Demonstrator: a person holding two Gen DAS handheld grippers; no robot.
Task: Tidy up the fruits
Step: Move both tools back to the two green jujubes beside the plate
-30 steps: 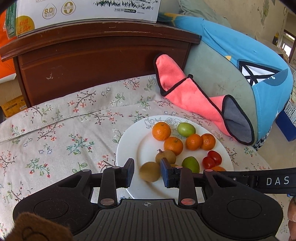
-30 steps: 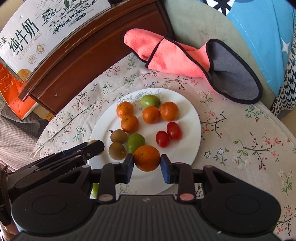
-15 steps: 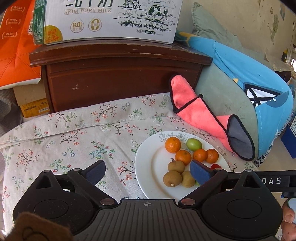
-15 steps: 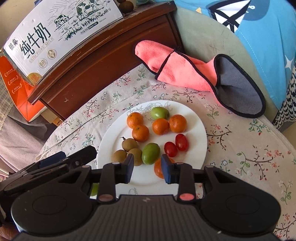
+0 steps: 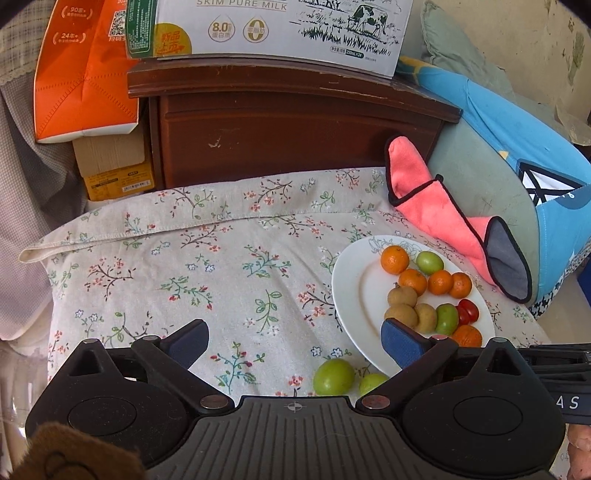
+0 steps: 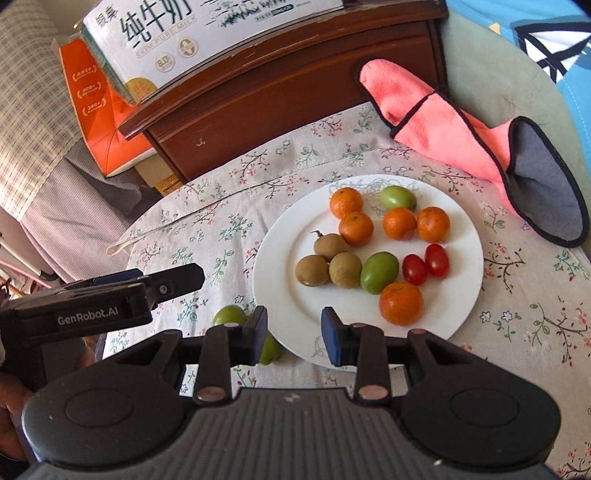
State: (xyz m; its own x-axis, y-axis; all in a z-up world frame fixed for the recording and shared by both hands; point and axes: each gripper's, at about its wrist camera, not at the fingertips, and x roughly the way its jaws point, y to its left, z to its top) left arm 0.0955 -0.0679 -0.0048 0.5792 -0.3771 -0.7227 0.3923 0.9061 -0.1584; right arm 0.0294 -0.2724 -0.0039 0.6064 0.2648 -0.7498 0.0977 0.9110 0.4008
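Observation:
A white plate (image 6: pixel 277 280) on the flowered cloth holds several mandarins, three brown fruits (image 6: pixel 328 264), two green fruits and two cherry tomatoes (image 6: pixel 424 264). My right gripper (image 6: pixel 294 339) hovers over the plate's near rim, its jaws a little apart with nothing between them. The nearest mandarin (image 6: pixel 400 302) lies on the plate just beyond its right finger. My left gripper (image 5: pixel 295 343) is wide open and empty over the cloth left of the plate (image 5: pixel 343 284). Two green fruits (image 5: pixel 334 376) lie on the cloth by the plate's near-left rim, one partly hidden.
A pink and grey mitt (image 6: pixel 480 144) lies behind the plate against a blue and green cushion (image 5: pixel 517 147). A dark wooden cabinet (image 5: pixel 288 129) with a milk carton box (image 5: pixel 266 29) on top stands at the back. An orange box (image 5: pixel 81 74) is on its left.
The left gripper opened, let go of a brown fruit on the plate, and drew back to the left. The right gripper backed off the mandarin, which now rests on the plate.

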